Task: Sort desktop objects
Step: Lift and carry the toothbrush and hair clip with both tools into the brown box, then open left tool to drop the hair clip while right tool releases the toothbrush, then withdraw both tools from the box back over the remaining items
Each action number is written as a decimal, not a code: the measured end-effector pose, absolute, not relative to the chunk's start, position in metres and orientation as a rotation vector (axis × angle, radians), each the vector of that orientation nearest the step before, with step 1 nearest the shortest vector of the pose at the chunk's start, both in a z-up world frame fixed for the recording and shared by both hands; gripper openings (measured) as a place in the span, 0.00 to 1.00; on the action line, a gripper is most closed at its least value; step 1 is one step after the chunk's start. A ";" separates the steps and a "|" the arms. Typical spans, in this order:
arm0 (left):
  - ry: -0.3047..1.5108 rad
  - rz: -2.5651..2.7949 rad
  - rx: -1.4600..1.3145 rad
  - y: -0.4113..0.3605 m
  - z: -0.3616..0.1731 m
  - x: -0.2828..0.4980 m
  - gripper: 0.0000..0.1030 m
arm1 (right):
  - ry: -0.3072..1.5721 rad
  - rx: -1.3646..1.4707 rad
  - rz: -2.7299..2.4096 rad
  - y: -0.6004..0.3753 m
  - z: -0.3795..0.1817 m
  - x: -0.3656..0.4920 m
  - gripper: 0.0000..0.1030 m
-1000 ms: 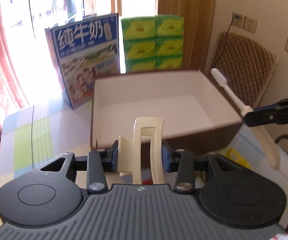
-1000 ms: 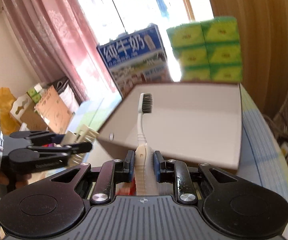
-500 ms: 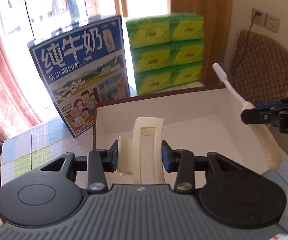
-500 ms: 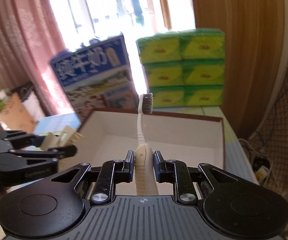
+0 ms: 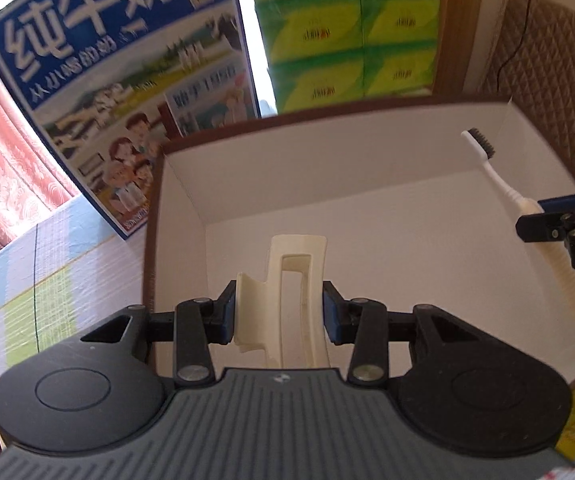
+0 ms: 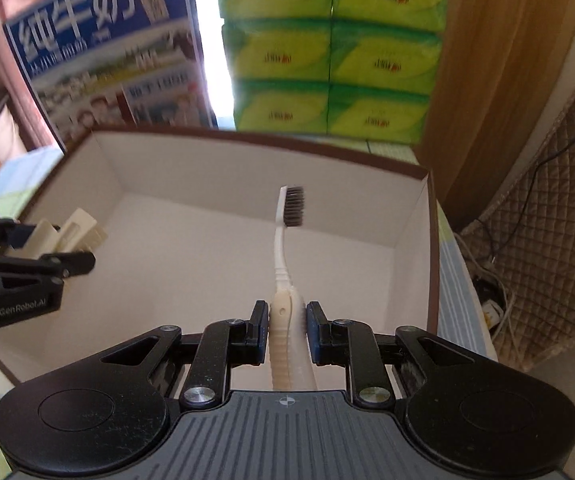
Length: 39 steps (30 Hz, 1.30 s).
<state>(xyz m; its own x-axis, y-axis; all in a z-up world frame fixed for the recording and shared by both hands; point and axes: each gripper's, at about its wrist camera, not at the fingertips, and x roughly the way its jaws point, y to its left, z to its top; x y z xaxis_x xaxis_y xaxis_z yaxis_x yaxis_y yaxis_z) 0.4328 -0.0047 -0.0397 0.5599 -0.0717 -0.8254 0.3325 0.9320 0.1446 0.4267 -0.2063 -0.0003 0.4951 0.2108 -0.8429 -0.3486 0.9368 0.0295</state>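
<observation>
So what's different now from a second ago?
Both grippers moved forward over the open box and now hang inside its walls. The left gripper still clamps the cream hair clip, the right gripper still clamps the toothbrush. Nothing was let go.

Black two-finger grippers, blue-padded fingers (image 5: 330, 314), silver screws, ribbed grey housing (white "GenRobot.AI" lettering).

The left tool (image 5: 278, 312) was clamped on a hair clip (image 5: 287, 292); the right tool (image 6: 287, 330) gripped a toothbrush (image 6: 285, 264), both tilted downward side by side.
</observation>
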 end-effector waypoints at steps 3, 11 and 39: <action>0.968 -0.245 0.334 -0.010 -0.049 0.438 0.36 | 1.016 -0.192 0.334 -0.203 -0.010 0.430 0.16; 1.010 -0.228 0.395 -0.017 -0.069 0.450 0.35 | 1.045 -0.258 0.301 -0.196 -0.025 0.436 0.16; 0.951 -0.237 0.398 -0.018 -0.035 0.423 0.83 | 0.925 -0.206 0.367 -0.214 0.009 0.406 0.96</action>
